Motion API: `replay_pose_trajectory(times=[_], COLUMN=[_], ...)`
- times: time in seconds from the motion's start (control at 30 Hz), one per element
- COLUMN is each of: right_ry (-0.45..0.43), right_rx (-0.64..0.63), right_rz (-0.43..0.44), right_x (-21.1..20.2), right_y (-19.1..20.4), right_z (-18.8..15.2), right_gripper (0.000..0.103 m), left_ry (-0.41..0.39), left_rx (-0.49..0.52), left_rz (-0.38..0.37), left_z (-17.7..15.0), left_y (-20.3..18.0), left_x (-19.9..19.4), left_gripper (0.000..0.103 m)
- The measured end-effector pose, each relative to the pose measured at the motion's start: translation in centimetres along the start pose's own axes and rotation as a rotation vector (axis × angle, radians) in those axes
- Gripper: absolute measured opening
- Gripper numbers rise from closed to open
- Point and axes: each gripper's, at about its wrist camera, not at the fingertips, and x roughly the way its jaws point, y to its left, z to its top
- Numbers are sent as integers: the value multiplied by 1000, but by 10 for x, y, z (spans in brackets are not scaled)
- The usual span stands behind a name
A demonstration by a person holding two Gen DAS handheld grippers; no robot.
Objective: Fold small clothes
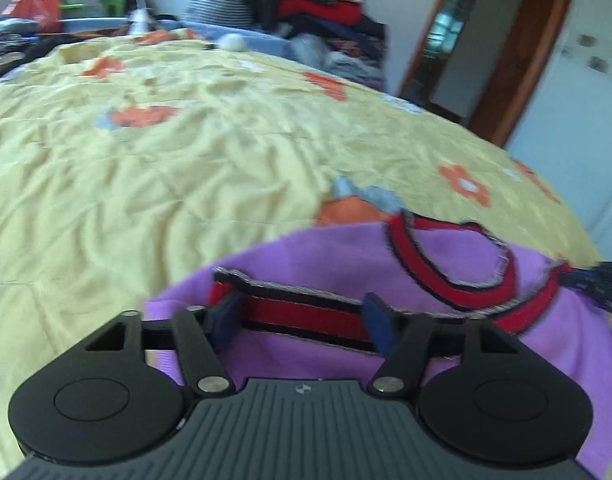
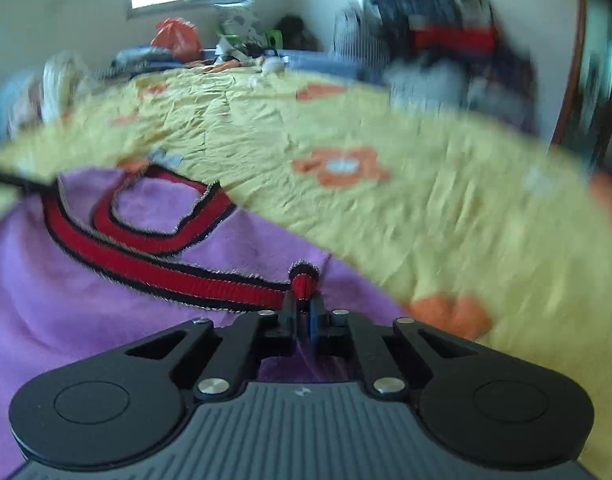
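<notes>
A small purple garment with red, black-edged trim lies on a yellow flowered bedspread. My left gripper is open just above the garment's near edge. Its blue pads stand apart, and a straight run of the trim lies between them without being pinched. In the right wrist view, the same purple garment fills the lower left. My right gripper is shut on a bunched end of the red trim, and the band stretches away to the left towards the round neck opening.
The yellow bedspread stretches away beyond the garment. A tall pile of dark, red and striped clothes stands at the bed's far side. An orange bag and clutter lie at the back left. A wooden door frame is on the right.
</notes>
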Motion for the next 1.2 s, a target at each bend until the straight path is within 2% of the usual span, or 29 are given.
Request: replay_pose_trajectory(times=[0.07, 0.13, 0.2, 0.27, 0.3, 0.37, 0.43, 0.47, 0.5, 0.53, 0.57, 0.6, 0.63, 0.67, 0.73, 0.8, 0.83, 0.9, 0.97, 1.03, 1.17, 1.2], right_ry=[-41, -58, -52, -27, -16, 17, 9, 14, 30, 52, 40, 7, -25, -51, -76, -73, -81, -87, -77, -92, -77, -58], right_rx=[-100, -124, -152, -149, -148, -180, -123, -108, -91, -68, -47, -34, -12, 19, 72, 156, 206, 294, 364, 455, 524, 550], right_rz=[-95, -152, -209, -225, -234, -271, -248, -259, -261, -262, -277, -285, -257, -196, -100, -52, -16, 31, 36, 85, 169, 234], right_x=[-9, -14, -13, -9, -5, 7, 12, 12, 11, 7, -2, -18, -38, -58, -95, -128, -142, -164, -178, -184, -168, -158], right_y=[14, 13, 11, 4, 2, 0, -8, -9, -9, -10, -8, -4, 1, 5, 12, 15, 13, 9, 7, 1, 1, 0], right_z=[2, 3, -2, -8, -12, -20, -22, -19, -16, -11, -8, -6, -6, -7, -17, -34, -46, -76, -105, -131, -146, -147], right_gripper=[5, 4, 4, 4, 4, 4, 6, 6, 12, 23, 32, 53, 76, 82, 83, 83, 83, 83, 83, 83, 83, 83], left_ry=[9, 11, 7, 5, 0, 11, 65, 44, 53, 54, 50, 36, 15, -5, -26, -5, 7, 26, 46, 80, 103, 87], left_rx=[0, 20, 17, 15, 30, 76, 79, 112, 131, 108, 73, 51, 48, 56, 66, 53, 31, -17, -59, -144, -284, -303], left_rz=[19, 58, 58, 50, 52, 113, 150, 170, 197, 201, 193, 174, 135, 89, 8, -89, -113, -115, -72, -42, -83, -107], left_z=[0, 1, 1, 3, 4, 4, 2, 0, 1, 2, 4, 4, 2, -3, -19, -40, -53, -79, -103, -123, -144, -144], left_y=[-1, -8, -13, -18, -21, -28, -24, -24, -24, -22, -21, -22, -27, -34, -48, -56, -55, -48, -32, -9, 21, 25], left_x=[-3, -8, -12, -15, -15, -7, 8, 9, 10, 6, -2, -14, -29, -46, -80, -107, -119, -139, -154, -163, -165, -163], left_gripper=[59, 59, 66, 69, 74, 80, 81, 86, 87, 86, 80, 79, 80, 82, 86, 88, 89, 91, 94, 95, 100, 101])
